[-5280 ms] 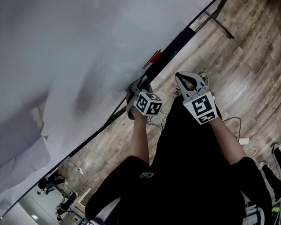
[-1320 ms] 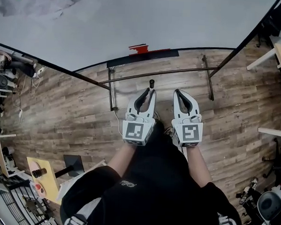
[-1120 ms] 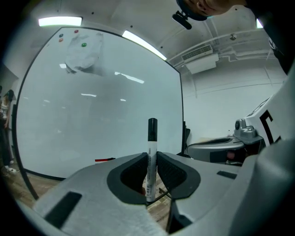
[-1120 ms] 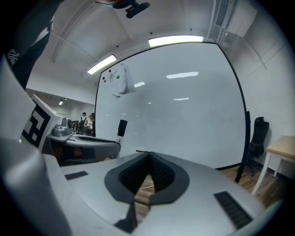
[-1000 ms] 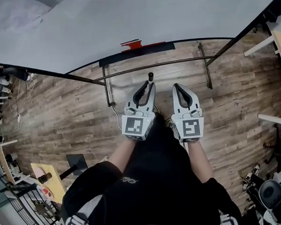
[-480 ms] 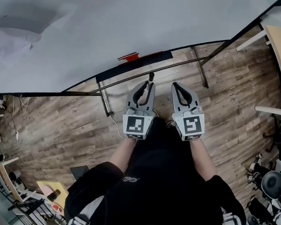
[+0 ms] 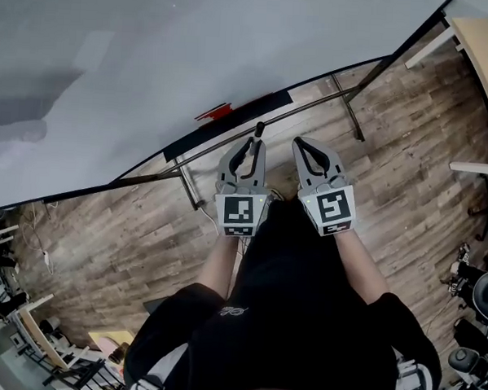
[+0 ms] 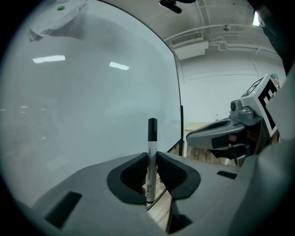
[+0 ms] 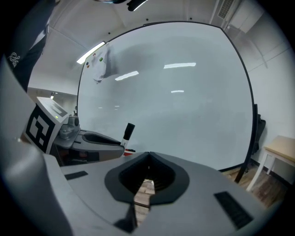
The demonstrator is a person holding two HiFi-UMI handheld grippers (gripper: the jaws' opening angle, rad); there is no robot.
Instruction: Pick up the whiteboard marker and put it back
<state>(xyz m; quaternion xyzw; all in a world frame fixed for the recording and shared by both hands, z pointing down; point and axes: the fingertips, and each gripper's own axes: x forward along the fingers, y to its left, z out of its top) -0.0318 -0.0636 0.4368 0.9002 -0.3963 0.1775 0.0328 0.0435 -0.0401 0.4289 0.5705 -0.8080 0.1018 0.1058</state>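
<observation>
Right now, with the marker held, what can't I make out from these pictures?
- Print on the marker barrel: left gripper view, too small to read.
- Most of the marker in the head view: hidden by the left gripper; only its cap shows.
- The red item at the lower edge of the whiteboard: head view, too small to identify.
- The top of the whiteboard: cut off by the head view's edge.

Whiteboard marker (image 8: 150, 161) white (cap (image 8: 152, 125) black); left gripper (image 7: 251, 146) grey.

marker (image 8: 152, 131) in left tool (image 8: 151, 159) | right tool (image 7: 304, 146) beside | whiteboard (image 7: 153, 63) ahead
</observation>
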